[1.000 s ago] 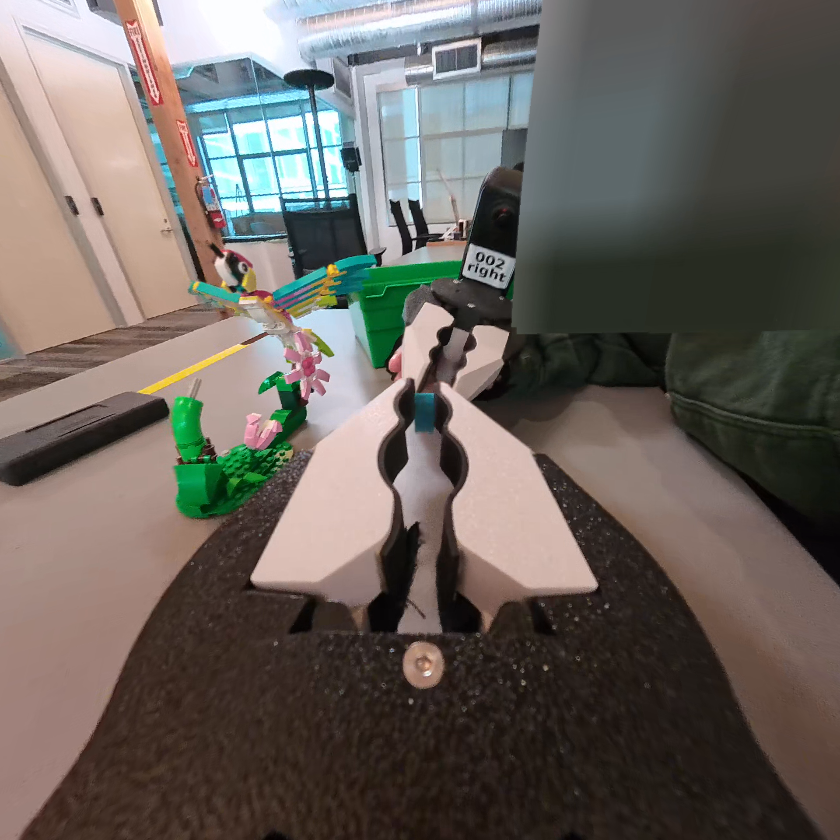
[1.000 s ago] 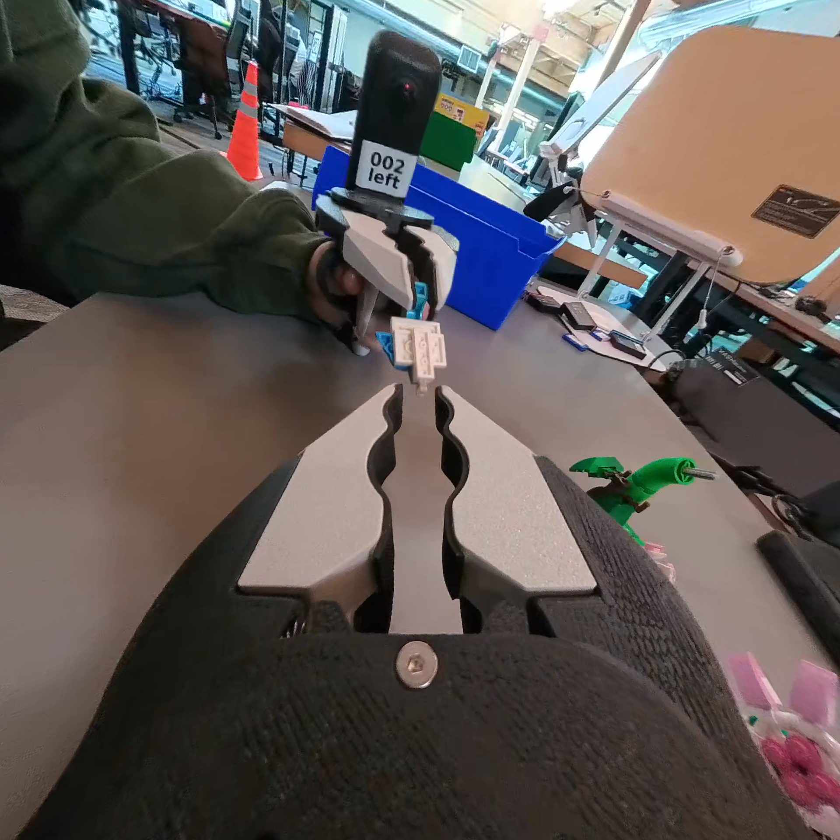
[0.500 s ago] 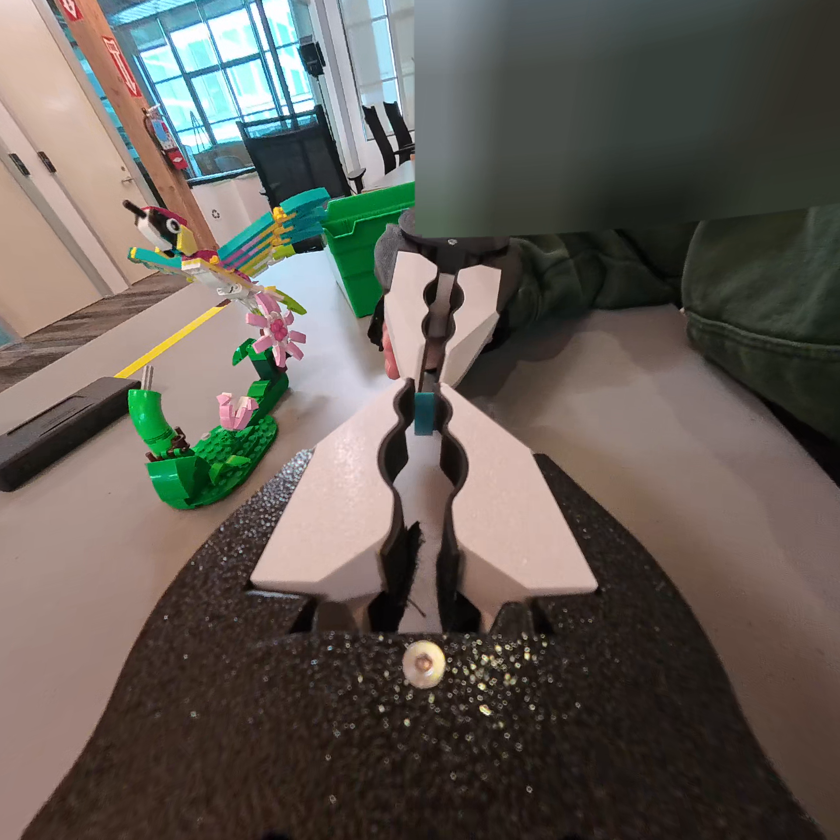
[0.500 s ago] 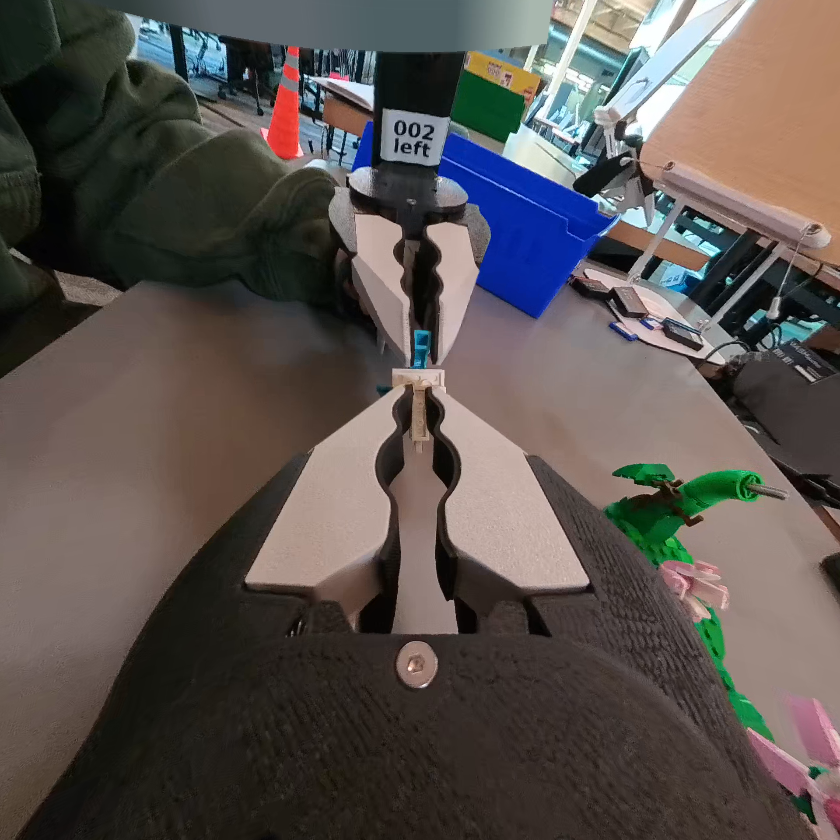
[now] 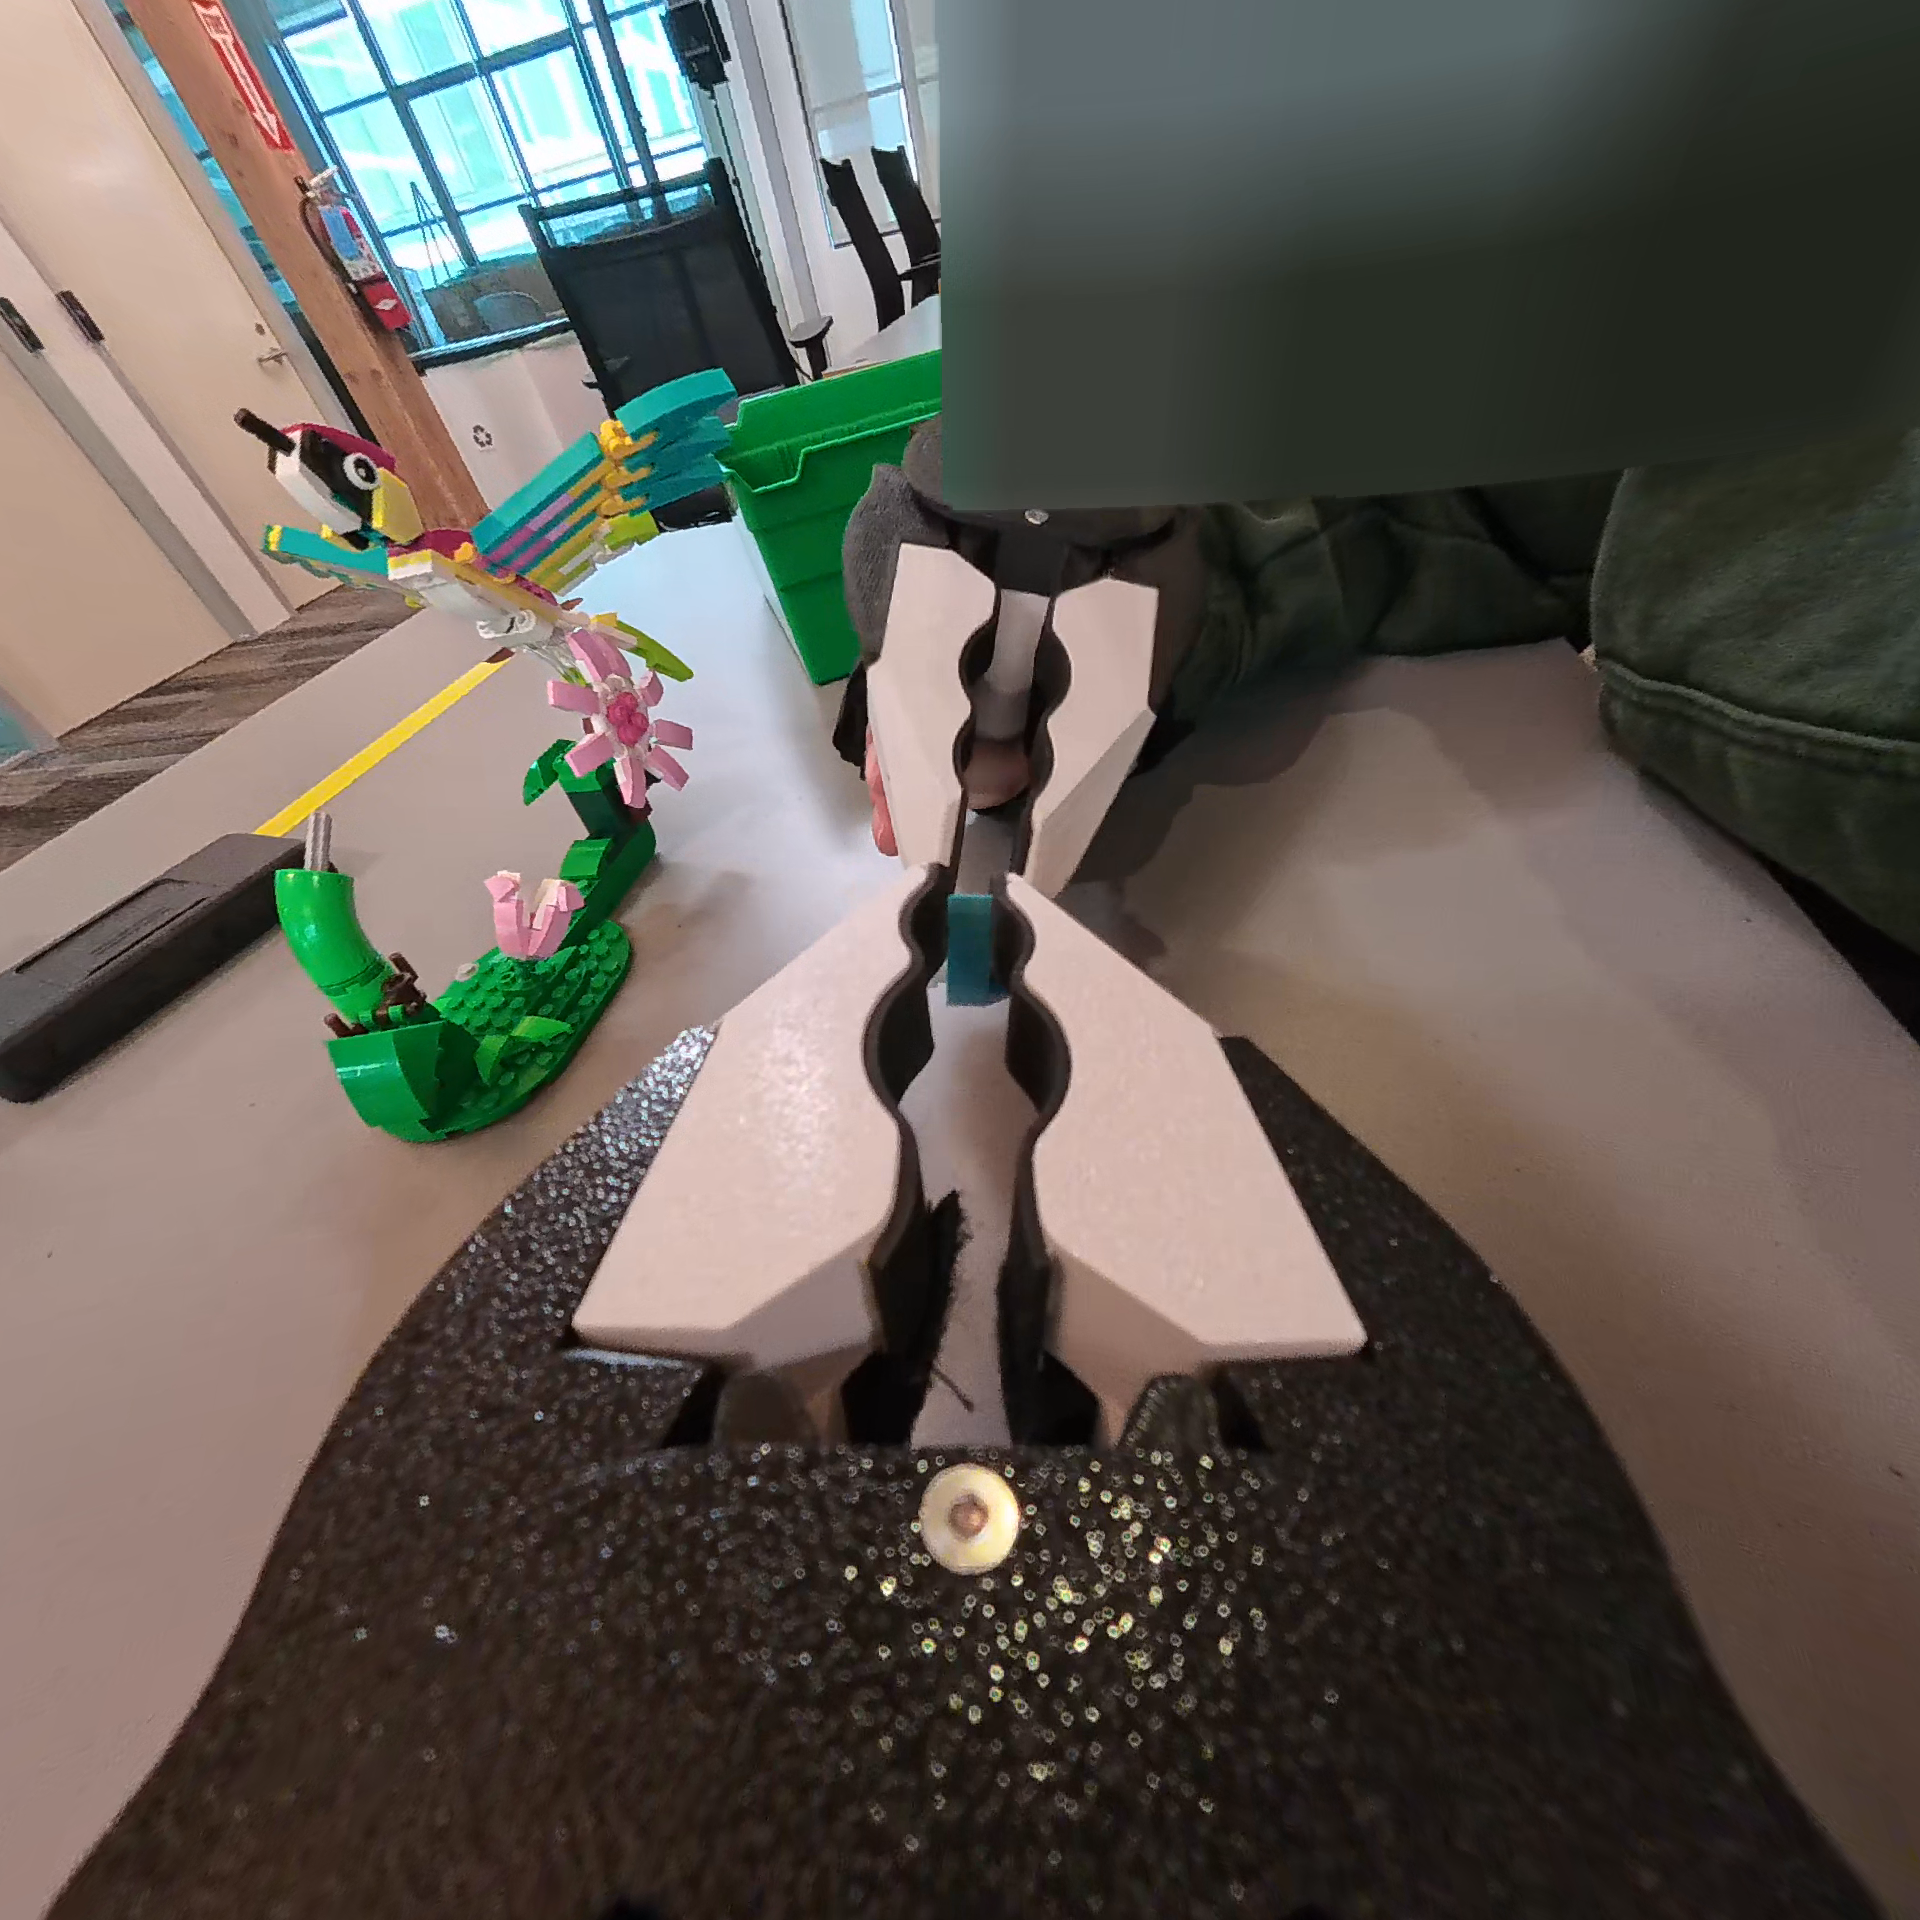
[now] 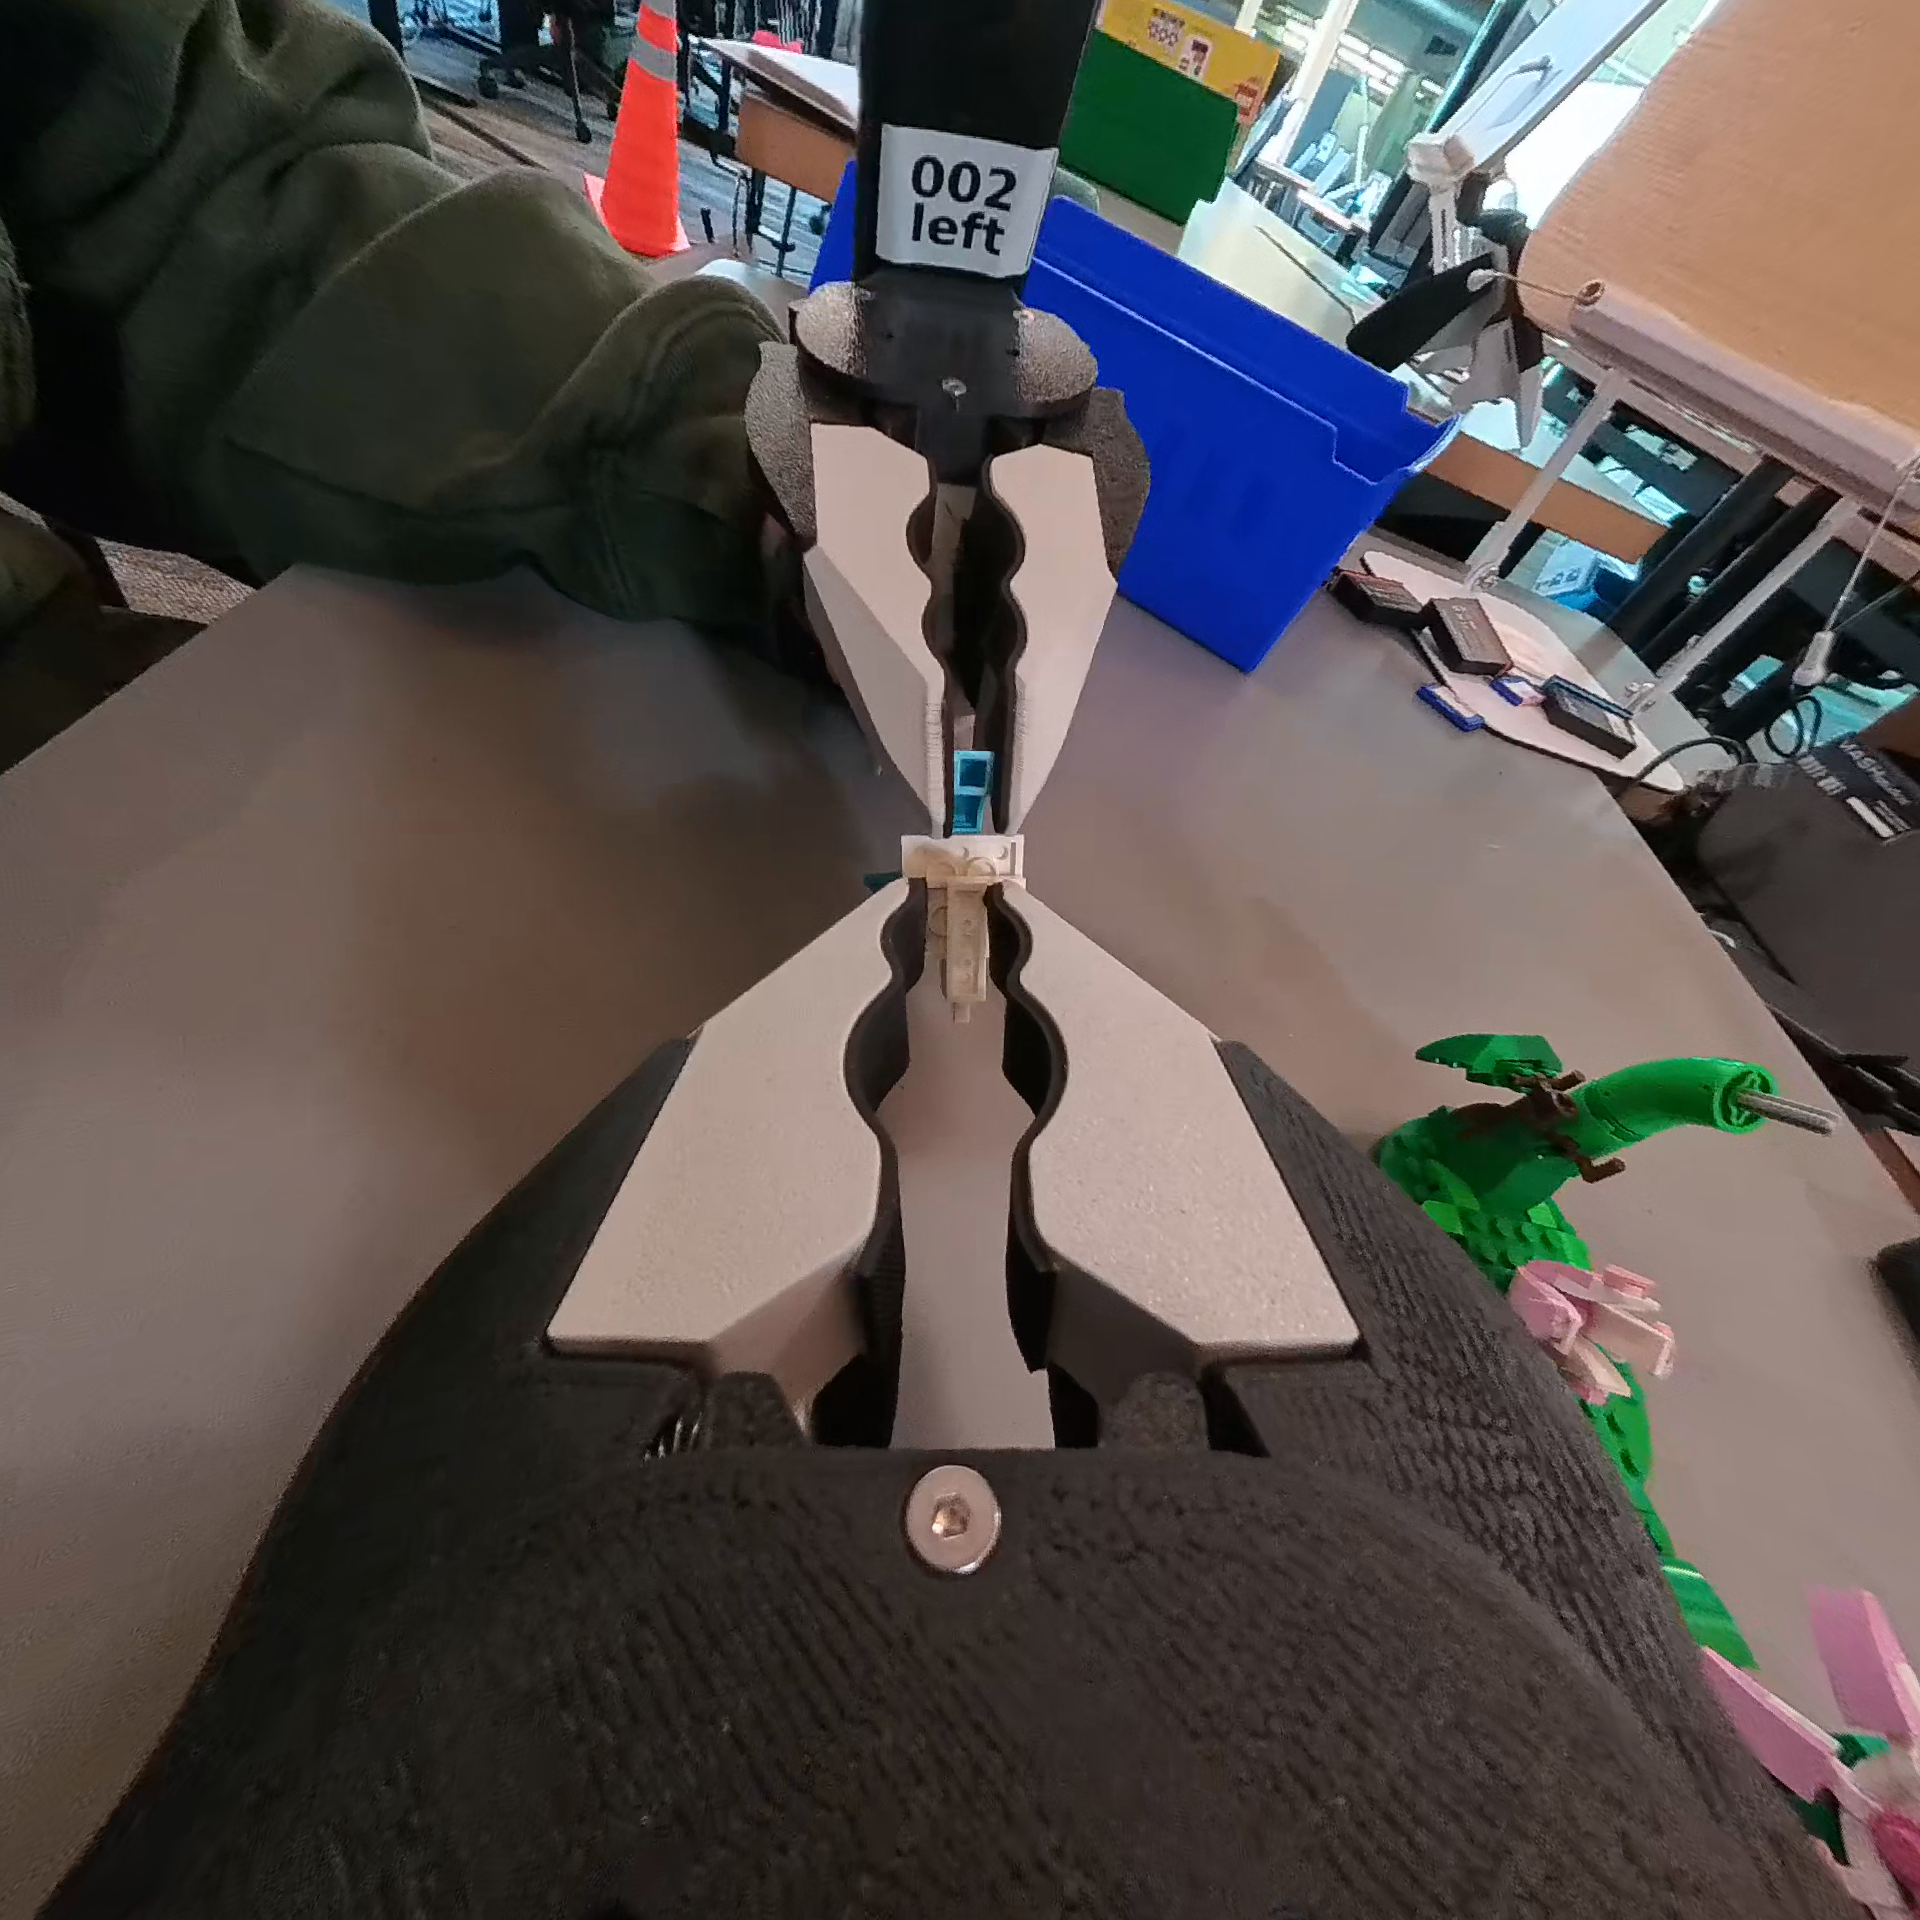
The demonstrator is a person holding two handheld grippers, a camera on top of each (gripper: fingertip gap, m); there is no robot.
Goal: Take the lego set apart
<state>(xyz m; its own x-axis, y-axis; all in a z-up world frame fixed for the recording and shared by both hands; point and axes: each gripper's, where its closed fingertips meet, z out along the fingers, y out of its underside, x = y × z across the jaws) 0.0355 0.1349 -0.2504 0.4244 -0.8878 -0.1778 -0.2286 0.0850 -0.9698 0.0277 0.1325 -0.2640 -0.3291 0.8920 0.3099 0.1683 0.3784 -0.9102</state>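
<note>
Small white-and-blue piece held between both grippers, above grey table (image 6: pixel 416 935), well apart from rest of lego set (image 5: pixel 488 997).

- Left gripper (image 5: pixel 971 935): fingers pinched on blue brick (image 5: pixel 974 951).
- Right gripper (image 6: pixel 961 925): fingers closed around white part (image 6: pixel 961 935); firm contact judged likely, not certain.
- Risk: if pulled crookedly, white part could be slipped from grip and dropped; small bits could be scattered.
- Green bin (image 5: pixel 831 520), blue bin (image 6: pixel 1226 468): contents hidden.

A grey counter (image 5: pixel 1403 935) carries a green bin (image 5: pixel 821 499) and a blue bin (image 6: pixel 1247 488). Tall windows (image 5: pixel 499 135) let in daylight beside pale doors (image 5: pixel 94 416); an orange cone (image 6: pixel 649 135) stands on the floor.
</note>
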